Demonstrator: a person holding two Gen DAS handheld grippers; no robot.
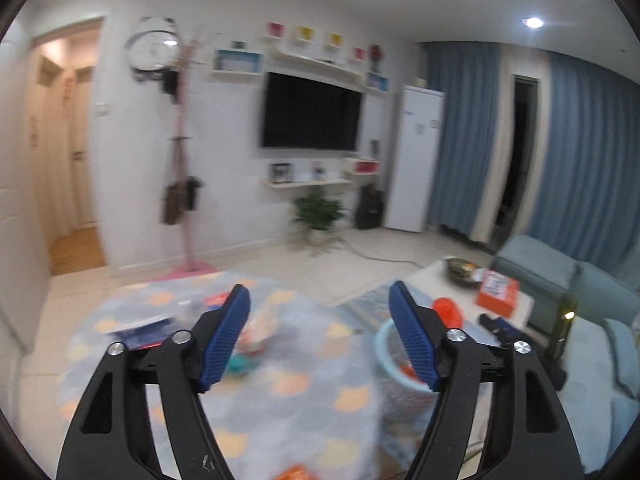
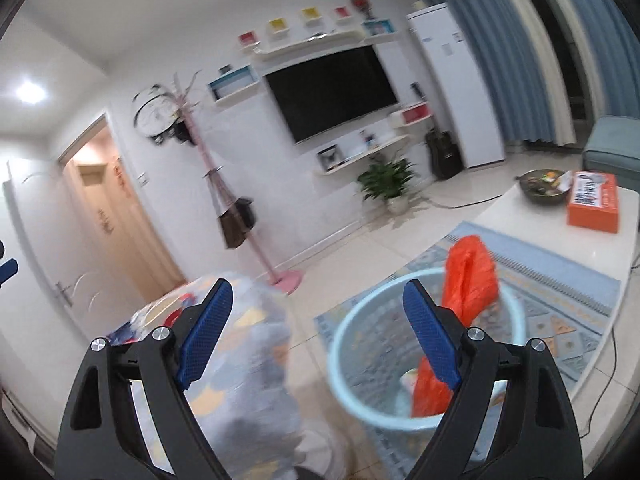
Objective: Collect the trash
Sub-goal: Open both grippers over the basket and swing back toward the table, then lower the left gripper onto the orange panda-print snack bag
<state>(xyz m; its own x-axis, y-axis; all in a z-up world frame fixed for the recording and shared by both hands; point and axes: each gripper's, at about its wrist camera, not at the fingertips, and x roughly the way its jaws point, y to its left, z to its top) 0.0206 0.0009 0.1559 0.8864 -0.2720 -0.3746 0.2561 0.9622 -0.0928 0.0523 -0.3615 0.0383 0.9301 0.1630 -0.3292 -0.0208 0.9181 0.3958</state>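
Observation:
My left gripper (image 1: 320,300) is open and empty above a round table with a grey cloth printed with orange shapes (image 1: 280,380). Blurred trash lies on that cloth: a blue-and-red packet (image 1: 148,330) and a pale wrapper pile (image 1: 256,336). A light blue bin (image 2: 400,360) stands on the floor right of the table; it also shows in the left wrist view (image 1: 386,336). An orange plastic bag (image 2: 470,276) hangs over its rim. My right gripper (image 2: 318,300) is open and empty, above the gap between table and bin.
A white coffee table (image 2: 560,248) holds an orange box (image 2: 594,200) and a dark bowl (image 2: 542,192). A patterned rug (image 2: 560,312) lies under the bin. A pink coat stand (image 2: 224,184), a potted plant (image 2: 388,184) and a sofa (image 1: 540,268) stand around.

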